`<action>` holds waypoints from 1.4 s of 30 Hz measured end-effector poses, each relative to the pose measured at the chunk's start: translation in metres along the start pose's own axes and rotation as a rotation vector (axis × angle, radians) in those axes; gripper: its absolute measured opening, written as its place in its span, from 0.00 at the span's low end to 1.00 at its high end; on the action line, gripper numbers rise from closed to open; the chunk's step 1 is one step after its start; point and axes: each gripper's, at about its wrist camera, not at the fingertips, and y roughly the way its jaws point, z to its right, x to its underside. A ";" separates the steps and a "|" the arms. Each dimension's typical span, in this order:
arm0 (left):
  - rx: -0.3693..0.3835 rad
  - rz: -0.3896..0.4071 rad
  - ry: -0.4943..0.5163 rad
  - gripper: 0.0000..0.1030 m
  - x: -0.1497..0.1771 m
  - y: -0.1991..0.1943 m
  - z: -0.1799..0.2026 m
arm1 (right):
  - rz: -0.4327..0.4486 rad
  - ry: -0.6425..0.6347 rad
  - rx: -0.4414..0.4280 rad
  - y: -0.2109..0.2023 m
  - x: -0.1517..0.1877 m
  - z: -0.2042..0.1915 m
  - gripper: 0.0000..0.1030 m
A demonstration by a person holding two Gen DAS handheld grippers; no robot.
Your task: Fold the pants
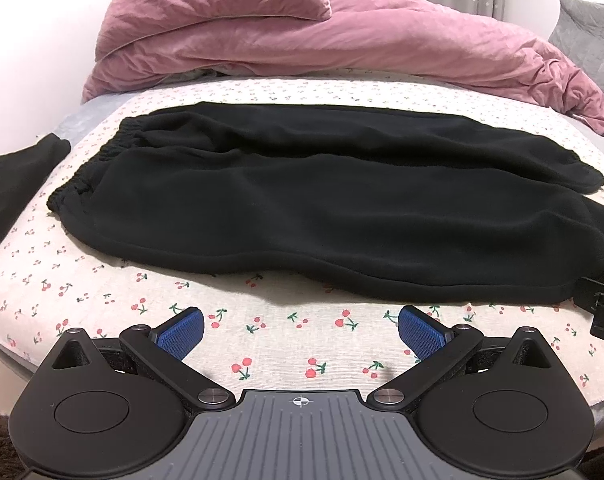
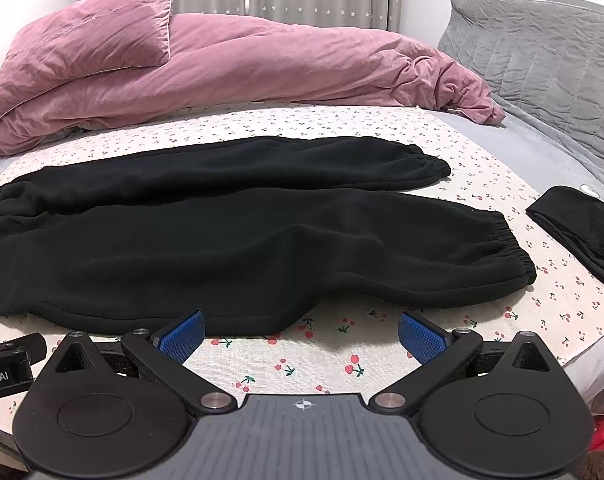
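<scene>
Black fleece pants (image 1: 302,208) lie flat across the cherry-print sheet (image 1: 261,332), waistband at the left, legs running right. In the right wrist view the pants (image 2: 229,240) show both elastic cuffs (image 2: 510,248) at the right, the legs side by side. My left gripper (image 1: 299,330) hovers open just in front of the pants' near edge, blue pads (image 1: 181,332) bare. My right gripper (image 2: 302,334) is open too; its left pad sits right at the near hem. Part of the other gripper (image 2: 9,364) shows at the left edge of the right wrist view.
A pink duvet (image 1: 322,36) and pillow (image 2: 101,32) are piled along the back of the bed. A grey quilted headboard (image 2: 542,68) stands at the right. One folded black garment (image 1: 17,184) lies left of the waistband, another (image 2: 578,232) right of the cuffs.
</scene>
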 end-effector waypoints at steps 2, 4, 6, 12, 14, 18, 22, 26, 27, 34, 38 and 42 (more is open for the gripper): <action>0.004 0.000 -0.001 1.00 0.000 0.000 0.000 | 0.000 0.000 0.000 0.000 0.000 0.000 1.00; 0.007 0.000 0.000 1.00 0.000 0.000 0.000 | 0.001 0.002 0.001 0.000 0.000 0.000 1.00; 0.009 0.001 0.000 1.00 0.001 0.000 0.000 | 0.001 0.002 0.001 0.000 0.000 0.000 1.00; 0.011 0.001 -0.003 1.00 0.001 0.000 0.000 | 0.000 -0.004 0.002 0.000 0.000 0.000 1.00; 0.013 0.000 -0.004 1.00 0.001 0.000 0.000 | 0.001 -0.005 0.002 -0.001 0.000 0.001 1.00; 0.014 0.001 -0.003 1.00 0.001 -0.001 0.000 | 0.001 -0.002 0.004 -0.001 0.000 0.001 1.00; 0.016 0.000 -0.002 1.00 0.001 -0.001 0.000 | 0.000 -0.003 0.003 0.000 0.000 0.000 1.00; 0.020 0.001 -0.003 1.00 0.000 -0.001 0.000 | -0.004 -0.006 0.003 0.001 0.001 -0.001 1.00; 0.021 0.001 -0.004 1.00 0.000 -0.001 -0.001 | -0.005 -0.007 0.002 0.001 0.001 -0.001 1.00; 0.020 0.002 -0.003 1.00 0.000 -0.001 0.000 | -0.007 -0.009 0.003 0.001 0.001 -0.001 1.00; 0.019 0.002 0.000 1.00 0.000 0.000 0.001 | -0.010 -0.007 0.003 0.002 0.001 0.000 1.00; 0.019 0.002 -0.001 1.00 0.000 0.000 0.001 | -0.010 -0.008 0.002 0.002 0.001 0.000 1.00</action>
